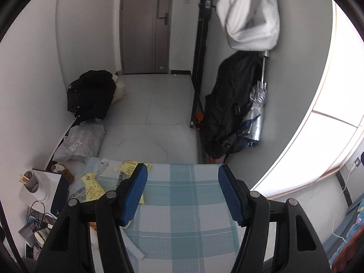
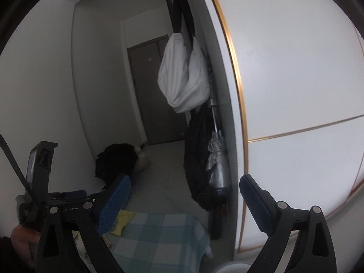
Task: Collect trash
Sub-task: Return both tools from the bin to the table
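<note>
Yellow wrappers (image 1: 91, 187) and crumpled clear plastic packaging (image 1: 102, 162) lie on the left part of a table under a blue-and-white checked cloth (image 1: 182, 204). A white paper strip (image 1: 134, 248) lies nearer on the cloth. My left gripper (image 1: 183, 171) hangs open above the cloth, just right of the wrappers, with nothing between its blue pads (image 1: 134, 195). In the right wrist view my right gripper (image 2: 185, 180) stands wide open and empty, higher up and pointing almost level toward the hallway. One yellow wrapper (image 2: 122, 223) shows below its left pad.
A black bag (image 1: 91, 93) and a grey plastic bag (image 1: 79, 141) lie on the floor along the left wall. A black backpack (image 1: 227, 109), a silver umbrella (image 1: 257, 113) and a white bag (image 1: 250, 16) hang at the right. A cup with sticks (image 1: 30, 180) and cables sit left of the table.
</note>
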Action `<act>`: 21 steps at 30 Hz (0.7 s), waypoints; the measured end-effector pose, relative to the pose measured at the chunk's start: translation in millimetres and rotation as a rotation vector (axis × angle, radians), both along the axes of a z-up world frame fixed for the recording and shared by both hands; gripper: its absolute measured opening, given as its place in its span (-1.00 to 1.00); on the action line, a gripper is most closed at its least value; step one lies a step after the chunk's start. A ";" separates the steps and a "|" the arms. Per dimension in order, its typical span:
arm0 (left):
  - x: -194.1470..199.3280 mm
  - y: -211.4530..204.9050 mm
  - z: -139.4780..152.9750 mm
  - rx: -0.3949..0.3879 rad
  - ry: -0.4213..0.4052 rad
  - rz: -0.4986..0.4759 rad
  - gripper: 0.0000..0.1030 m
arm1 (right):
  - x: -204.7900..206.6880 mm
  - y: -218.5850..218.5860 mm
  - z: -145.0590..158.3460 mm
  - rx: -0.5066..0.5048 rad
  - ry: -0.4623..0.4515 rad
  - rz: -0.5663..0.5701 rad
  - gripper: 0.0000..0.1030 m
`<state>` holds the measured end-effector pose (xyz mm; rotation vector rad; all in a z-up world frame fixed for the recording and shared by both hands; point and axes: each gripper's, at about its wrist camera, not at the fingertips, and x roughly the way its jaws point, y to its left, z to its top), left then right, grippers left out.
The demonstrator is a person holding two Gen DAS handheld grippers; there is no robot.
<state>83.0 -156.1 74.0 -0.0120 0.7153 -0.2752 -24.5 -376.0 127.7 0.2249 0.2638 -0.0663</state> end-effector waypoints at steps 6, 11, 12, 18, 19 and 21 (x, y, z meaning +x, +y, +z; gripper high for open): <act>-4.3 67.1 -0.8 -0.028 -0.045 0.133 0.47 | 29.5 79.5 -8.4 -0.045 -0.037 0.132 0.92; -1.8 117.2 -12.2 -0.021 -0.097 0.248 0.67 | 42.9 128.2 -22.7 -0.041 -0.023 0.242 0.92; -2.2 126.5 -14.9 -0.024 -0.097 0.262 0.67 | 43.6 136.9 -25.0 -0.039 -0.016 0.270 0.92; -0.9 177.2 -33.2 -0.074 -0.094 0.318 0.69 | 55.0 189.5 -45.7 -0.059 0.021 0.399 0.93; 0.2 183.1 -38.2 -0.076 -0.097 0.327 0.72 | 57.2 199.7 -51.5 -0.075 0.033 0.408 0.93; 2.9 193.2 -47.4 -0.081 -0.084 0.332 0.78 | 61.7 217.2 -64.1 -0.096 0.063 0.443 0.93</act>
